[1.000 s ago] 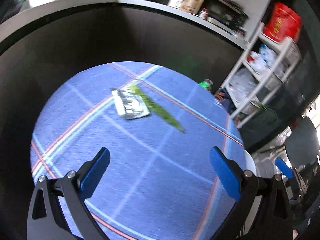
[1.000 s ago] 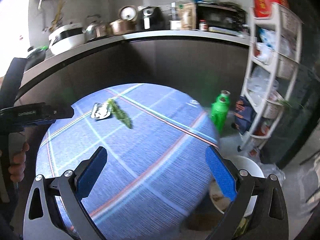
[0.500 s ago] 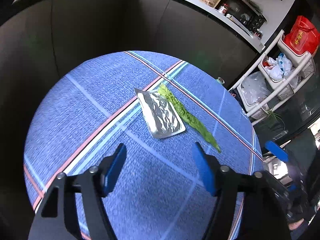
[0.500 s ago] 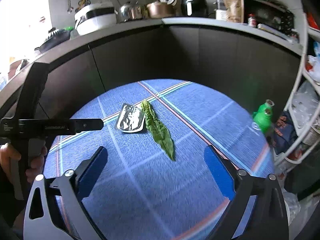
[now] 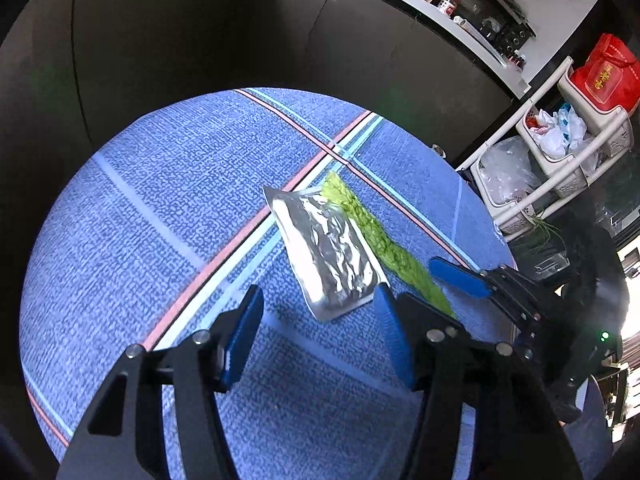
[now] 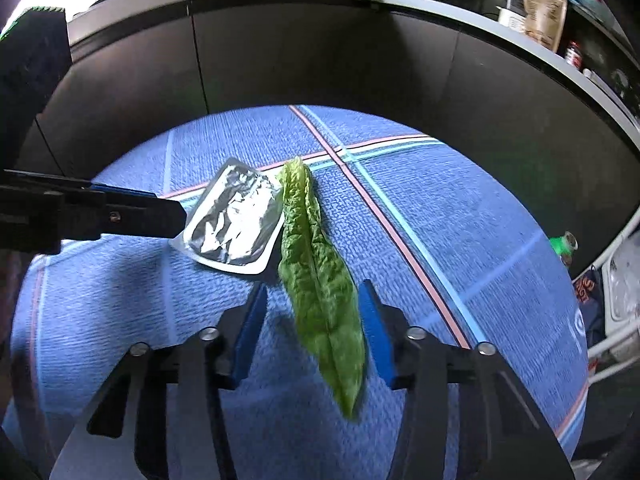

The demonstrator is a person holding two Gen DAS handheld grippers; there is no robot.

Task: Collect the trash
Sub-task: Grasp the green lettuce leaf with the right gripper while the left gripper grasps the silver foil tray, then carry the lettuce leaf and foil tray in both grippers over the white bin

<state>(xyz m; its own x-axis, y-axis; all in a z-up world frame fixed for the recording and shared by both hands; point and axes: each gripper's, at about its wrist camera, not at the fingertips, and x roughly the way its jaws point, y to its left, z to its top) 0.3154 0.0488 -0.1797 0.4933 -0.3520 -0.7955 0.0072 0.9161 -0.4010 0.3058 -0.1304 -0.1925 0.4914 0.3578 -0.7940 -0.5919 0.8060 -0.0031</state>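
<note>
lettuce leaf [image 6: 316,280] between closing right claw [image 6: 310,320]

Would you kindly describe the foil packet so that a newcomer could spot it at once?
Find the round table with the blue striped cloth. Near its middle, where the stripes cross, lies a flat, crinkled silver foil packet. A long green lettuce leaf lies along one side; the packet is the shiny rectangular one.

1. a round table [image 5: 132,184] has a blue cloth with pink and light blue lines.
2. dark cabinet doors [image 6: 320,60] curve behind the table.
3. a pale countertop [image 6: 460,8] runs on top of the cabinets, with a brown paper bag [image 6: 546,20] and pots on it.
4. a white shelf rack [image 5: 560,152] stands at the right with plastic bags and a red bag [image 5: 608,76].
5. bright light comes in at the far left.
</note>
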